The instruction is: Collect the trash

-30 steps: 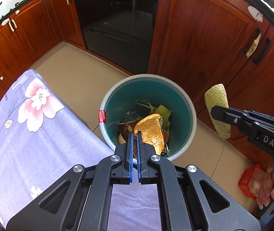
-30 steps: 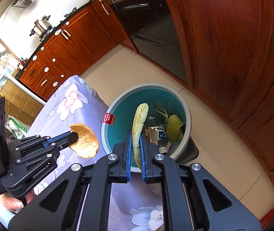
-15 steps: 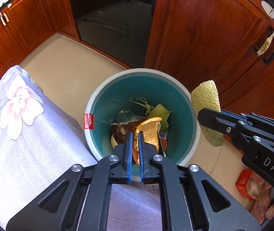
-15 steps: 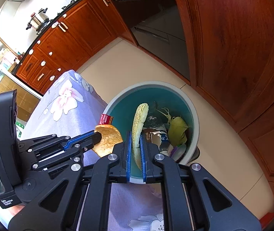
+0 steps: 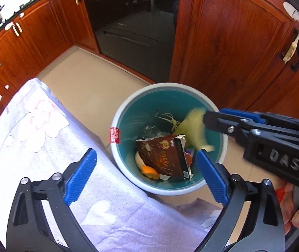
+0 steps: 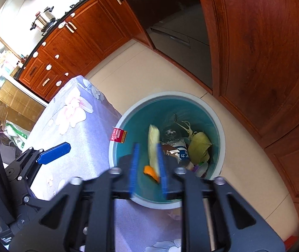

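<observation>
Now both grippers hang over the bin (image 5: 126, 107), which stands against the table (image 5: 34, 147) edge. Left gripper (image 5: 147, 175) gapes wide, holding nothing; the orange peel (image 5: 148, 171) lies inside the bin. Right gripper (image 6: 148, 163) is parted, the blurred melon rind (image 6: 154, 147) loose between its fingers.

White raised letters "DAS" stand on the black body of the right claw (image 5: 212, 118). The brown carton (image 5: 166, 157) in the bin (image 5: 128, 109) reads "Pocky". The bin's red label (image 5: 114, 135) is illegible.
</observation>
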